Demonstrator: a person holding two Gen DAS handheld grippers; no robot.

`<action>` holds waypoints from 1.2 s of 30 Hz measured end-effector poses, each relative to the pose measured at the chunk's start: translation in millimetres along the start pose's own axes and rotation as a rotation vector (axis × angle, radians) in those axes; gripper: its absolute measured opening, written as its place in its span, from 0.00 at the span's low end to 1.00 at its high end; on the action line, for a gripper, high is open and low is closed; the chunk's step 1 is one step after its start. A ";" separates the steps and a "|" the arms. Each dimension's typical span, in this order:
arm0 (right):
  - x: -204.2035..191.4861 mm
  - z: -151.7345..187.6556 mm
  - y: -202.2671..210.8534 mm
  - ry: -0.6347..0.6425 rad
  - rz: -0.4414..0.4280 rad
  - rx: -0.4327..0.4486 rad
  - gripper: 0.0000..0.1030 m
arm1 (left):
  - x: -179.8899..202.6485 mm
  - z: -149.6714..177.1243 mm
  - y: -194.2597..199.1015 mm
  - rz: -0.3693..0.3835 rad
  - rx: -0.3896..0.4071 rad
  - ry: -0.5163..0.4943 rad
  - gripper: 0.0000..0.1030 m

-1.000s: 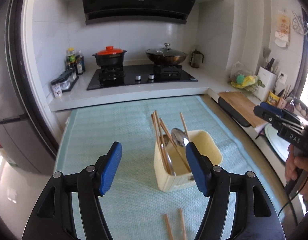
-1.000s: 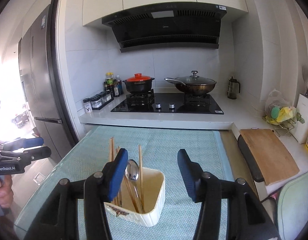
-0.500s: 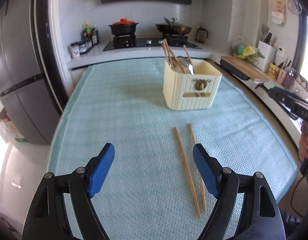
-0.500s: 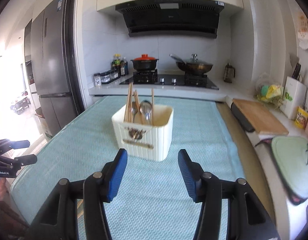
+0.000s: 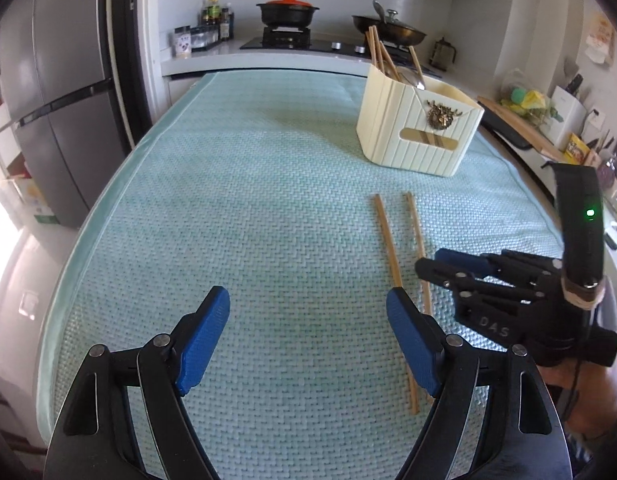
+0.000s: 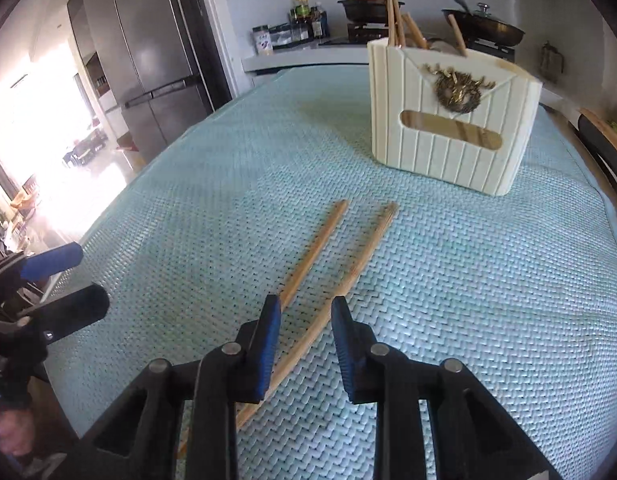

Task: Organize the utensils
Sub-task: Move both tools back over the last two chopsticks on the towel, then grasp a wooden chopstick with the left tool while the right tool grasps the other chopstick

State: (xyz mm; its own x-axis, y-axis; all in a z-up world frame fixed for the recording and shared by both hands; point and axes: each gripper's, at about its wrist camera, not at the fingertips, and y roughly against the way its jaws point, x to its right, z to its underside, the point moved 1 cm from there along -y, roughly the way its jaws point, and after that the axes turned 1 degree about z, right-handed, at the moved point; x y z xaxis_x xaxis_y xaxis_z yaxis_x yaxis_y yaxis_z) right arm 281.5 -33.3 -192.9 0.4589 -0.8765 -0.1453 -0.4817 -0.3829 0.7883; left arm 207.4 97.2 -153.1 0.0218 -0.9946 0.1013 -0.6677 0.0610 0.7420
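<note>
My right gripper (image 6: 302,312), narrowly parted, straddles two slender wooden chopsticks (image 6: 308,264) on the woven teal mat (image 6: 468,280). My left gripper (image 5: 308,320) gapes wide; the ribbed cream holder (image 6: 448,128) stands beyond.

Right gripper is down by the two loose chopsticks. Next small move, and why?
Probably lower and close the right gripper on the right-hand chopstick. Its fingers are open low over the mat, and that stick's near part runs between them. The other chopstick lies parallel, just outside the left finger, apart. Both remain outside the holder. The left gripper is open and empty.
</note>
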 end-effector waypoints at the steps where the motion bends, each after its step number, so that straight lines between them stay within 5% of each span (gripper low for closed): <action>1: -0.2 2.7 -6.2 0.006 0.009 -0.021 0.25 | 0.9 1.7 -1.7 -0.002 -0.004 -0.005 0.80; 2: 0.0 6.2 -10.5 0.013 0.023 -0.034 0.16 | 1.6 3.6 -3.5 -0.004 -0.009 -0.010 0.80; 8: 19.8 19.4 5.9 -0.022 0.134 -0.010 0.07 | 1.6 9.5 -10.5 -0.005 -0.034 -0.011 0.80; 18: 90.7 66.2 58.3 -0.186 0.232 0.020 0.09 | 13.5 18.4 -13.9 0.003 -0.045 -0.025 0.80; 22: 92.8 79.0 91.1 -0.179 0.239 0.105 0.52 | 18.6 24.4 -10.7 0.000 -0.028 -0.049 0.84; 29: 86.8 99.5 120.7 -0.138 0.224 0.142 0.55 | 20.6 33.7 -7.0 0.038 -0.019 -0.064 0.92; 36: 67.7 112.7 108.7 -0.045 0.204 0.120 0.61 | 22.3 40.9 -12.5 0.024 -0.041 -0.083 0.92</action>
State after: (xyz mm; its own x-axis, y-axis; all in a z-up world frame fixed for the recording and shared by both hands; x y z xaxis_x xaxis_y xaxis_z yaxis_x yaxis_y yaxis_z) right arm 176.0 -167.1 -184.4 0.3106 -0.9503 -0.0193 -0.6474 -0.2264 0.7277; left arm 185.8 70.8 -187.2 -0.0569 -0.9962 0.0656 -0.6363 0.0868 0.7666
